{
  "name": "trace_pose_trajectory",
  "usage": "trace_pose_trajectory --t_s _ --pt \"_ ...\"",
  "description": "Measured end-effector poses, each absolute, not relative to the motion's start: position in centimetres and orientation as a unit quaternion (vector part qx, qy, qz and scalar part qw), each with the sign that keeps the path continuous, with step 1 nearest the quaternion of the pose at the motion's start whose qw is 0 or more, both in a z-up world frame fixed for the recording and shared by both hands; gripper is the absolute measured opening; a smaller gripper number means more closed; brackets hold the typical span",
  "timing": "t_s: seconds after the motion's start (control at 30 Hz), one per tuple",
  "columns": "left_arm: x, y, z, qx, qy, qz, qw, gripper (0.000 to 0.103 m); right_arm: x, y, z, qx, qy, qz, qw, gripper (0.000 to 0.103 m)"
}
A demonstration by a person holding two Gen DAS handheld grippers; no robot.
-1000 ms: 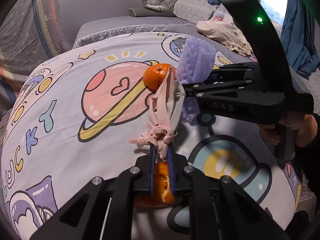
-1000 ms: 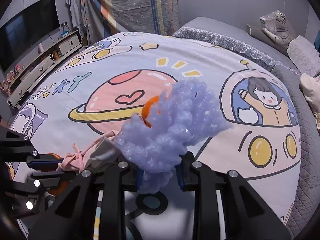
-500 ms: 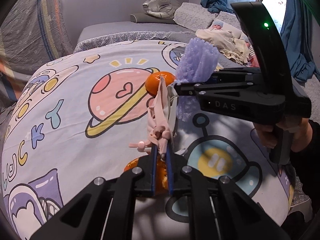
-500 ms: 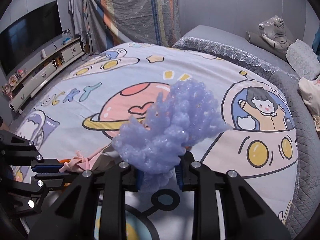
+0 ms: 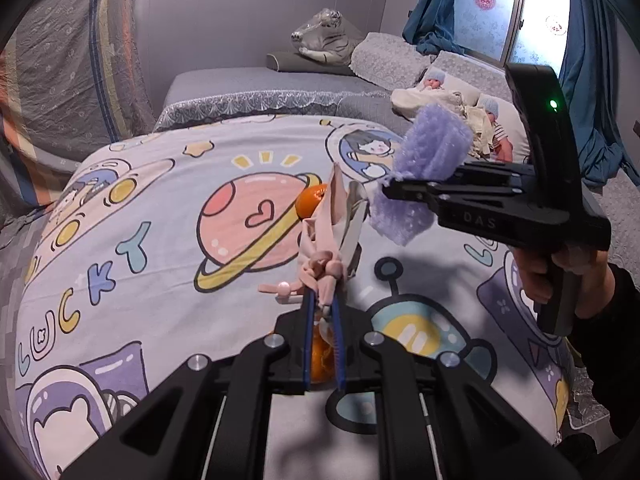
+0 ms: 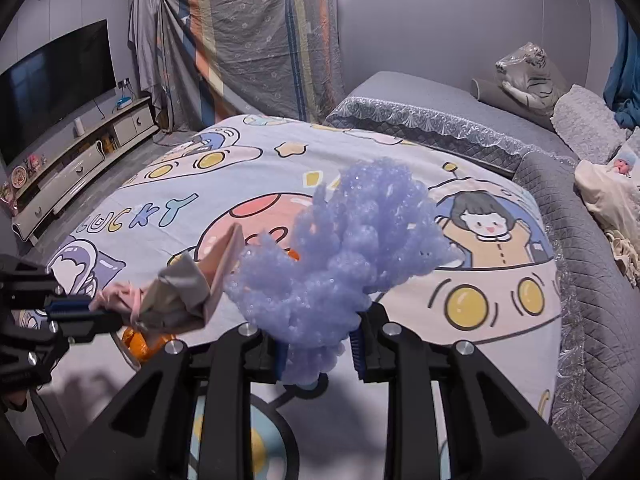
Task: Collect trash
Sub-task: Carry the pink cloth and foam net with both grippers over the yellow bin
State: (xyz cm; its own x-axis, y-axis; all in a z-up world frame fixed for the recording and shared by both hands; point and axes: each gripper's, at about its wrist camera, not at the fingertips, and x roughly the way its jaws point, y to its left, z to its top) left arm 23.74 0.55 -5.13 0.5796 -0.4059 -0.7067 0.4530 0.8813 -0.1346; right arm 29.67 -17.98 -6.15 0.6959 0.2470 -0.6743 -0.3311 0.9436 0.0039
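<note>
My left gripper (image 5: 322,300) is shut on the knotted end of a pink-and-silver wrapper (image 5: 334,220), held up off the cartoon bedsheet (image 5: 160,248). My right gripper (image 6: 318,344) is shut on a crumpled lilac bubble-wrap wad (image 6: 352,248). In the left wrist view the right gripper (image 5: 386,192) comes in from the right with the wad (image 5: 432,148) sticking up from it. In the right wrist view the left gripper (image 6: 80,316) holds the wrapper (image 6: 188,288) at the left. A whole orange (image 5: 310,200) lies on the sheet behind the wrapper. Orange peel (image 5: 320,356) lies below my left fingers.
A grey bed (image 6: 440,96) runs behind, with pillows (image 5: 384,60), a plush tiger (image 5: 324,36) and dolls (image 5: 436,92). A TV (image 6: 52,84) and low cabinet (image 6: 80,160) stand at the left. A hand (image 5: 536,276) grips the right tool.
Both grippers have risen off the sheet with the wrapper and the bubble wrap in them. The orange and the peel stay on the bed and look farther below.
</note>
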Motion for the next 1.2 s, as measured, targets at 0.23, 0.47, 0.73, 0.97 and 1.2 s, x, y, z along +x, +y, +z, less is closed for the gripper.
trace_pose_trajectory --t_s 0.23,0.47,0.73,0.97,1.2 --pt "22.4 0.1 -3.5 0.031 0.370 -0.251 0.894 0.007 27.1 -19.7 -4.1 -0.054 0.333 0.145 0.930 0.024" --pt "21.0 -0.9 -1.7 0.029 0.349 -0.263 0.899 0.007 23.9 -21.4 -2.1 -0.052 0.308 0.130 0.941 0.024" --pt "19.2 -3.6 0.4 0.028 0.321 -0.288 0.902 0.007 19.6 -24.6 -0.1 -0.049 0.281 0.090 0.954 0.024" --pt "17.6 -6.6 2.3 0.030 0.295 -0.316 0.901 0.008 16.3 -28.1 1.1 -0.041 0.262 0.048 0.963 0.024" --pt "16.2 -10.7 3.8 0.039 0.278 -0.348 0.894 0.008 12.5 -32.7 1.8 -0.020 0.243 -0.007 0.970 0.024"
